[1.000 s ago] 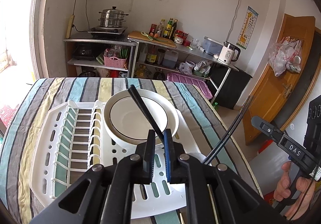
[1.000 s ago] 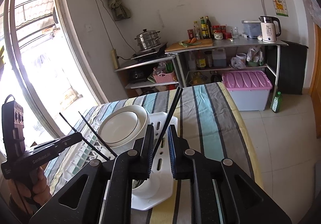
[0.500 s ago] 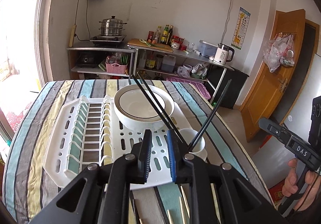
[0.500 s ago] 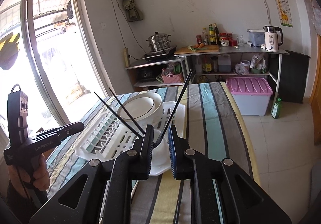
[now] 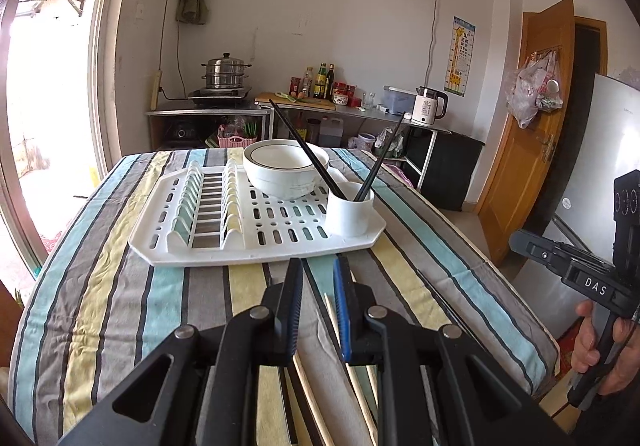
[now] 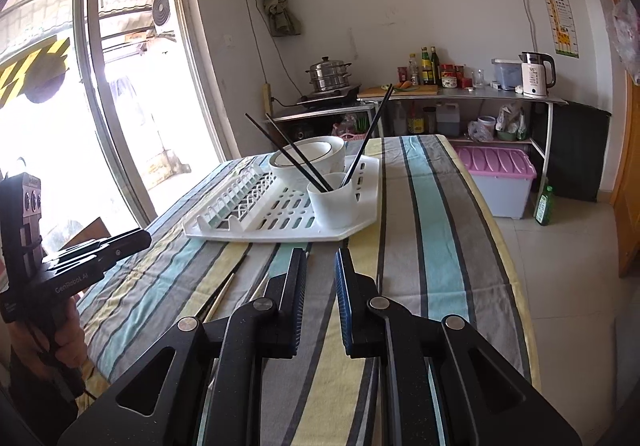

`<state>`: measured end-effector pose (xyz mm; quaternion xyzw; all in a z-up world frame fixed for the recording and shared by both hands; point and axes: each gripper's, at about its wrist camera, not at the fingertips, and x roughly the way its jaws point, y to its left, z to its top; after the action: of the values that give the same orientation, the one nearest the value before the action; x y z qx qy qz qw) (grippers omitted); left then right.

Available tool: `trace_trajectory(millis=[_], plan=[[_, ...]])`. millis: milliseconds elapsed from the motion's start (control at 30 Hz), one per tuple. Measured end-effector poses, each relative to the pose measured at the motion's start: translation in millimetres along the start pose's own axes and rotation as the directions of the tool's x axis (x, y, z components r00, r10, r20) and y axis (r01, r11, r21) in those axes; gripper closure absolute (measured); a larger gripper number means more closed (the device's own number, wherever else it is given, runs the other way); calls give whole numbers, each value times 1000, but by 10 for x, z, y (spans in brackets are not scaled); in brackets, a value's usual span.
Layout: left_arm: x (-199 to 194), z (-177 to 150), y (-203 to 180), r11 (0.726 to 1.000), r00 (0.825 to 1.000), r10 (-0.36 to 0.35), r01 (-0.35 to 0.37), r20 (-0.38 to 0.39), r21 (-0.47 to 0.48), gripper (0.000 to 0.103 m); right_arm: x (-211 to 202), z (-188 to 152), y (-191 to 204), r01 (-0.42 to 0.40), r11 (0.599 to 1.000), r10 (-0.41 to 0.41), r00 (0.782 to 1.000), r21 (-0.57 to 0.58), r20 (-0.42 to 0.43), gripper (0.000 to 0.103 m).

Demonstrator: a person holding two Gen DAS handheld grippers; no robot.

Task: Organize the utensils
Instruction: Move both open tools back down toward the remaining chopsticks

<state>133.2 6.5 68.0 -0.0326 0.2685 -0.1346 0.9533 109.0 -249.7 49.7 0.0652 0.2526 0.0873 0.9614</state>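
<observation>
A white cup (image 5: 348,218) stands at the near right corner of the white drying rack (image 5: 248,242), beside a white bowl (image 5: 280,174). In the right wrist view the cup (image 6: 330,206) holds three black chopsticks (image 6: 288,154). My left gripper (image 5: 318,266) hovers over the striped cloth in front of the rack, open, with nothing between its pads. Light wooden chopsticks (image 5: 332,318) lie on the cloth just under it. My right gripper (image 6: 320,256) is also open and empty, short of the rack (image 6: 248,224). More chopsticks (image 6: 222,294) lie to its left.
The other gripper, in a hand, shows at each view's edge: right gripper (image 5: 520,240), left gripper (image 6: 144,240). The table's right edge drops to a tiled floor with a pink-lidded bin (image 6: 496,166) and a green bottle (image 6: 544,206). Shelves with cookware line the far wall.
Both grippers have drawn back from the rack toward the near table edge. The left gripper let go of a black chopstick, which now stands in the cup.
</observation>
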Motion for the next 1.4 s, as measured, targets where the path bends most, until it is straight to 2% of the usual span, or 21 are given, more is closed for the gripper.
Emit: trace_trajectory(millis=[233, 400, 633, 933, 1400], plan=[[-216, -348, 9, 1000, 1000, 24, -25, -17, -12, 86, -174, -284, 81, 8, 1000, -8, 1000, -9, -17, 88], [-272, -538, 16, 999, 998, 43, -43, -50, -5, 82, -216, -445, 82, 16, 1000, -17, 999, -7, -41, 87], [-206, -616, 50, 999, 995, 52, -53, -79, -3, 81, -139, -513, 1, 31, 1000, -31, 997, -1, -76, 87], [194, -598, 133, 997, 983, 73, -70, -170, 26, 80, 240, -490, -147, 64, 998, -66, 986, -20, -155, 86], [895, -498, 345, 997, 943, 76, -66, -323, 41, 80, 817, -391, -343, 93, 994, -107, 954, -64, -280, 86]])
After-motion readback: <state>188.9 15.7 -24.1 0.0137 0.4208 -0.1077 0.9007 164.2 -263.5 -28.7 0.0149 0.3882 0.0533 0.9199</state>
